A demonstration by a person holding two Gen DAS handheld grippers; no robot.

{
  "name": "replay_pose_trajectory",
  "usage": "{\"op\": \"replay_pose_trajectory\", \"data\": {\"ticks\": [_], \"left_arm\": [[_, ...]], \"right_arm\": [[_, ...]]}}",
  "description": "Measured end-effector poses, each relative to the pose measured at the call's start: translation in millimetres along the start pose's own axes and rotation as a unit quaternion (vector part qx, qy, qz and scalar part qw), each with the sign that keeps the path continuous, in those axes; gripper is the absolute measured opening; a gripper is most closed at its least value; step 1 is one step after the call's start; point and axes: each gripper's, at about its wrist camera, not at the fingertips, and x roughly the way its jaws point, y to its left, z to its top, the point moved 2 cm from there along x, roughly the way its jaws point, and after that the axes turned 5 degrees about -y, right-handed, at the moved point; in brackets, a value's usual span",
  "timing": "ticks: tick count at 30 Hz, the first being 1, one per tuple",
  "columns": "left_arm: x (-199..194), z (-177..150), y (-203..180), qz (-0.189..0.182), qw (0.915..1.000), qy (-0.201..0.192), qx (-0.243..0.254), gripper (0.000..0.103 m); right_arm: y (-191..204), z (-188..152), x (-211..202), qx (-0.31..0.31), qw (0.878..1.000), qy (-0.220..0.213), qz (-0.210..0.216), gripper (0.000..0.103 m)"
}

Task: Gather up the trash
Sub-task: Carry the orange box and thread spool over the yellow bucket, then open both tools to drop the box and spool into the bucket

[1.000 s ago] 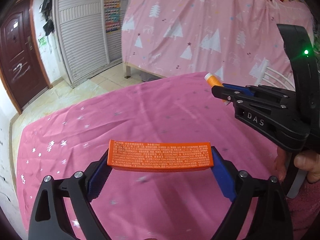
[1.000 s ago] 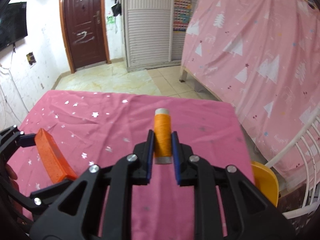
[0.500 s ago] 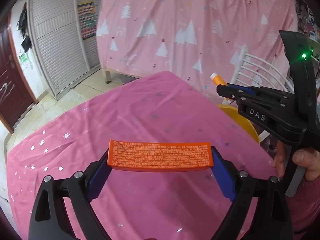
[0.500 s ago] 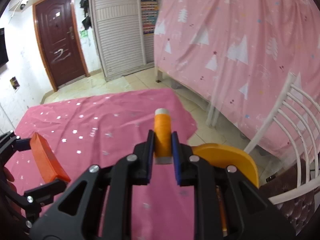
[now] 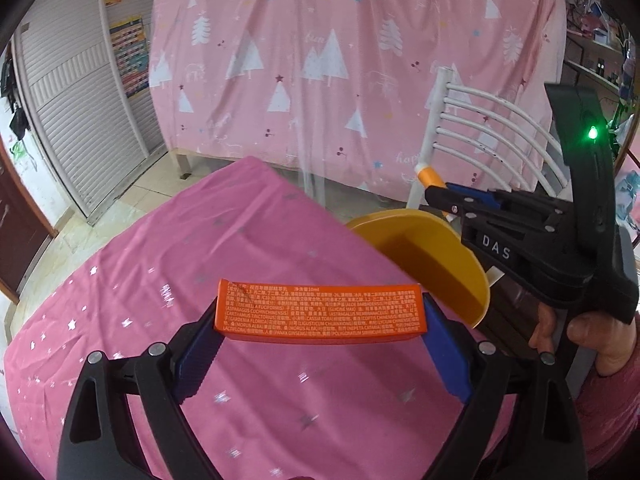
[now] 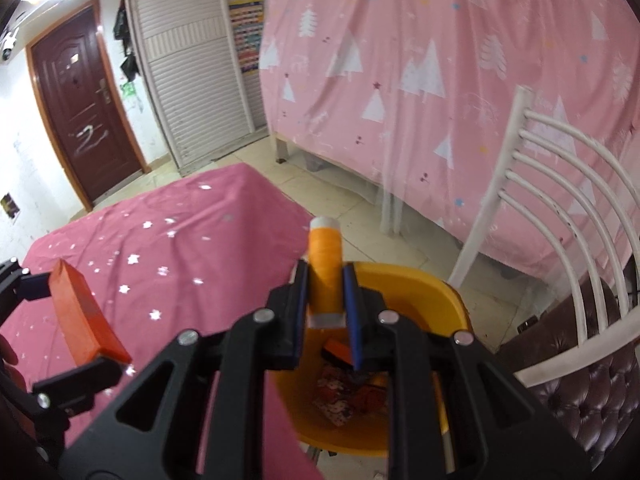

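Note:
My left gripper (image 5: 320, 320) is shut on a flat orange box (image 5: 320, 312) with printed text, held crosswise above the pink table (image 5: 200, 240). The box also shows in the right wrist view (image 6: 80, 320). My right gripper (image 6: 326, 300) is shut on an orange thread spool (image 6: 326, 252) with white ends, held over the yellow bin (image 6: 420, 288). The bin (image 5: 432, 256) stands beside the table's right edge and holds some wrappers (image 6: 344, 396). The right gripper (image 5: 444, 198) and spool (image 5: 428, 174) appear at the right of the left wrist view.
A white metal chair (image 6: 560, 200) with a dark seat stands right of the bin. A pink tree-print curtain (image 5: 340, 60) hangs behind. A brown door (image 6: 84, 92) and white shutters (image 6: 188, 60) are at the far left.
Both grippers have swung right with their loads. The yellow bin has come into view, and the spool now hangs over it.

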Motion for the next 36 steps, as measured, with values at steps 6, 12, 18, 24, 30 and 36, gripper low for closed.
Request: {"op": "replay_pose_trajectory", "data": {"ticks": [6,12,18,24,30,36], "left_arm": [[15.1,16.7,-22.4,-0.010,0.9999,0.004,0.000,0.086],[37.6,28.6,-42.7,-0.024,0.9995,0.021,-0.008,0.086],[58.9,36.2,-60.6,-0.030,0.9988,0.038,-0.007,0.086],[73.0,40.1,-72.0,-0.034,0.9982,0.049,-0.009,0.086],[80.4,39.0,-74.9,-0.041,0.9972,0.061,-0.013,0.086],[81.1,38.5,-78.5,-0.055,0.9963,0.063,-0.021,0.088]], "right_arm": [[-37.1,-12.6,8.0,0.029,0.999,0.017,-0.013,0.017],[-55.4,-20.4,20.0,0.044,0.998,0.037,-0.009,0.017],[-64.8,-28.6,30.8,0.055,0.997,0.058,0.002,0.017],[-67.9,-34.9,39.0,0.061,0.995,0.077,0.010,0.017],[-71.9,-35.2,38.7,0.062,0.995,0.078,0.003,0.042],[-81.2,-35.3,37.8,0.072,0.995,0.076,-0.006,0.042]]}}
